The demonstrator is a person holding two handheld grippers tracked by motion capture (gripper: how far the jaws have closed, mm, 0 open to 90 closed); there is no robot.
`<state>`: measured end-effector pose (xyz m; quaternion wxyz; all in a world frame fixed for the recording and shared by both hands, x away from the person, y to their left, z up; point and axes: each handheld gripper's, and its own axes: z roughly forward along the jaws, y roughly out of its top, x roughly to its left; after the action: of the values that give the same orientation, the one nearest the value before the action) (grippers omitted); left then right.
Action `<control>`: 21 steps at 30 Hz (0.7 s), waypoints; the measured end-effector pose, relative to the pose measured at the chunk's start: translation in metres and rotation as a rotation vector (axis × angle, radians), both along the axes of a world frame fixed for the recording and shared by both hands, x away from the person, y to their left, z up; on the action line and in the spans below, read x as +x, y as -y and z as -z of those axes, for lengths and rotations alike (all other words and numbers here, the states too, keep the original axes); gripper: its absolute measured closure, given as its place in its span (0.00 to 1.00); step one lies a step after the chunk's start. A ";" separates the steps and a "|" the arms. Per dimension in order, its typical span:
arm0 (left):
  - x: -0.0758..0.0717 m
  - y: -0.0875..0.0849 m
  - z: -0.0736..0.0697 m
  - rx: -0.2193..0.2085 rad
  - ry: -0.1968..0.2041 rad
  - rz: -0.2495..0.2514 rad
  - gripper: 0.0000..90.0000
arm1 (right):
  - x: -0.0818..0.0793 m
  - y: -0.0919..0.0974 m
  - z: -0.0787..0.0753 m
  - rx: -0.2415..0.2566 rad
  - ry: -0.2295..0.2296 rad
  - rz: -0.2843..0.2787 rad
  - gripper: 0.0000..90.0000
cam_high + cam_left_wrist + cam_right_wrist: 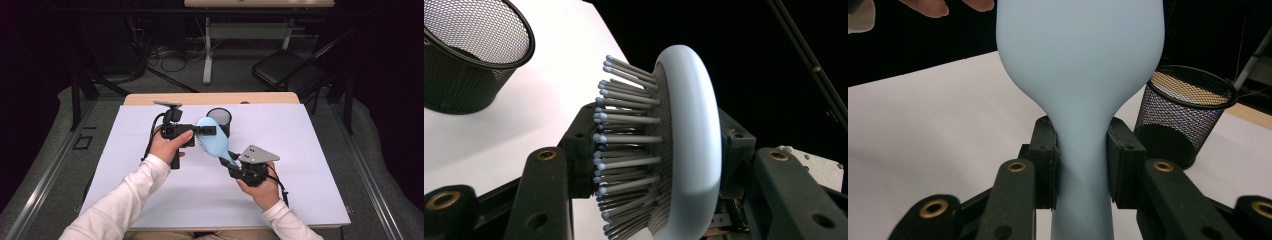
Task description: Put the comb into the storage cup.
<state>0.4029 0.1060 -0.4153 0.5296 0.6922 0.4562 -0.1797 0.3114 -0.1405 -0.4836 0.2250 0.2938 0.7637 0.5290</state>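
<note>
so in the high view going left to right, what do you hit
left gripper, shut on the head of the hairbrush → mesh cup, behind the brush head → right gripper, shut on the brush handle, all over the white table

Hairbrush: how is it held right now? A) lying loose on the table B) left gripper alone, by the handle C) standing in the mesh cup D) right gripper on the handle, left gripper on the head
D: the right gripper clamps the hairbrush handle while the left gripper pinches its bristled head.
</note>
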 end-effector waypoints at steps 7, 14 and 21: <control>0.000 0.001 -0.002 0.009 -0.015 -0.004 0.55 | 0.000 0.000 0.000 0.006 -0.007 -0.002 0.77; 0.000 0.002 -0.004 0.022 -0.021 -0.009 0.55 | 0.001 -0.001 0.001 0.013 -0.013 -0.003 0.77; 0.000 0.003 -0.004 0.027 -0.026 -0.012 0.55 | 0.001 0.000 0.001 0.016 -0.019 -0.002 0.77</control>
<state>0.4028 0.1029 -0.4108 0.5155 0.6941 0.4694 -0.1795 0.3124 -0.1402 -0.4850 0.2150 0.3000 0.7619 0.5323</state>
